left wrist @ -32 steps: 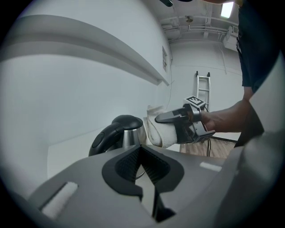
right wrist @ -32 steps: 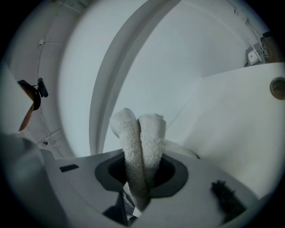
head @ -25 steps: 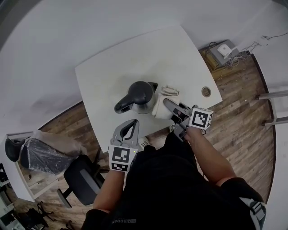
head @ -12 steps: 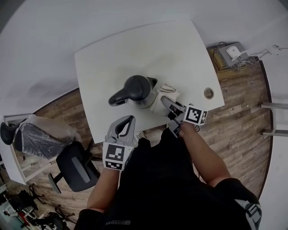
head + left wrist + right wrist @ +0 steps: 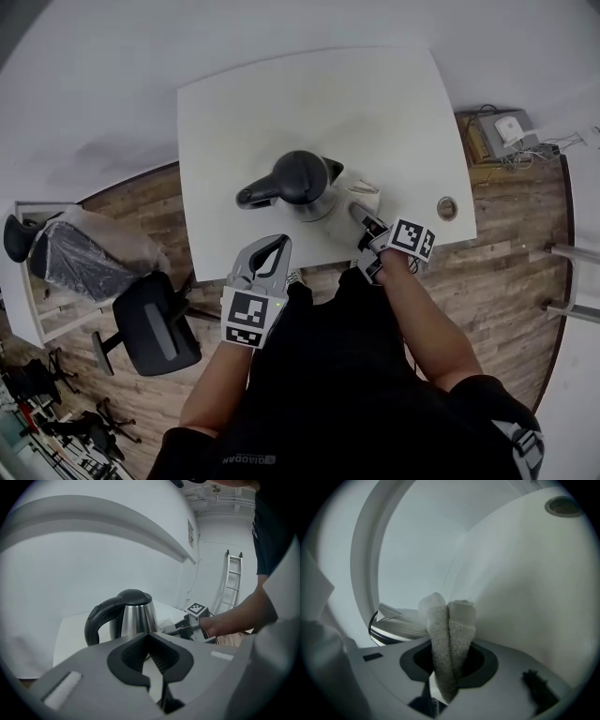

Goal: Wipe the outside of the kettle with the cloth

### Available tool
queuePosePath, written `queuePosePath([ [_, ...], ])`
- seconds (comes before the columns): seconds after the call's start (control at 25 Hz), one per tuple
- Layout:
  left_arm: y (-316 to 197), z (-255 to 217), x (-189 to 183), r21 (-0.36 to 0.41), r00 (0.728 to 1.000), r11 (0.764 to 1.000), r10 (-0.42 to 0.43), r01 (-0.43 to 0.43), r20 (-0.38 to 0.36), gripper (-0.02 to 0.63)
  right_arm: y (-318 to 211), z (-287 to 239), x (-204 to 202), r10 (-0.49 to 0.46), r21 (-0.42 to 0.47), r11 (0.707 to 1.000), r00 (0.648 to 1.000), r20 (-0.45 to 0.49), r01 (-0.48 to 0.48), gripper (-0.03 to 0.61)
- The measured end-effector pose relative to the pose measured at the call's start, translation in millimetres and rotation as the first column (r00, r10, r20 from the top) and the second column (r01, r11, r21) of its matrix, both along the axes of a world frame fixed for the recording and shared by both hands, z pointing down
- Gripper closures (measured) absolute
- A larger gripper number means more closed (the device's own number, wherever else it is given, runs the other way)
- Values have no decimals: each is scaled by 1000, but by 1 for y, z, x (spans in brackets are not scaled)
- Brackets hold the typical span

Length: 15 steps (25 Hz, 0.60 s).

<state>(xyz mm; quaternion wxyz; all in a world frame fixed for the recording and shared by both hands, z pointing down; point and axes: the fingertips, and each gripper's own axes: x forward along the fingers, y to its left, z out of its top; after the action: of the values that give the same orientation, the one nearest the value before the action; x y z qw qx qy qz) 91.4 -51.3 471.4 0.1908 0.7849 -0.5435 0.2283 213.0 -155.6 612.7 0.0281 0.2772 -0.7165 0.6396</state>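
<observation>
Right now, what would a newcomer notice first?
A steel kettle with a black lid and handle stands near the white table's front edge. The right tongs clamp a folded white cloth beside it; the left tongs hang shut and empty, short of the kettle.

White rectangular table with rounded corners (image 5: 281, 103) is seen standing on wood-plank flooring (image 5: 525, 272). Stainless-steel kettle with black lid and handle (image 5: 300, 178) is stood near the front edge. Round grommet hole (image 5: 447, 205) is noted at the front right corner.
</observation>
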Motion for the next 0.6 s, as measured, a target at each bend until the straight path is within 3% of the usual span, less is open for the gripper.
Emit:
queuePosePath([
  [0.24, -5, -8, 0, 26, 998, 998, -64, 64, 13, 607, 0, 4, 3, -66, -21, 998, 998, 6, 66, 485],
  [0.6, -16, -30, -6, 80, 976, 973, -217, 216, 10, 607, -16, -52, 5, -211, 60, 977, 975, 75, 207, 485],
])
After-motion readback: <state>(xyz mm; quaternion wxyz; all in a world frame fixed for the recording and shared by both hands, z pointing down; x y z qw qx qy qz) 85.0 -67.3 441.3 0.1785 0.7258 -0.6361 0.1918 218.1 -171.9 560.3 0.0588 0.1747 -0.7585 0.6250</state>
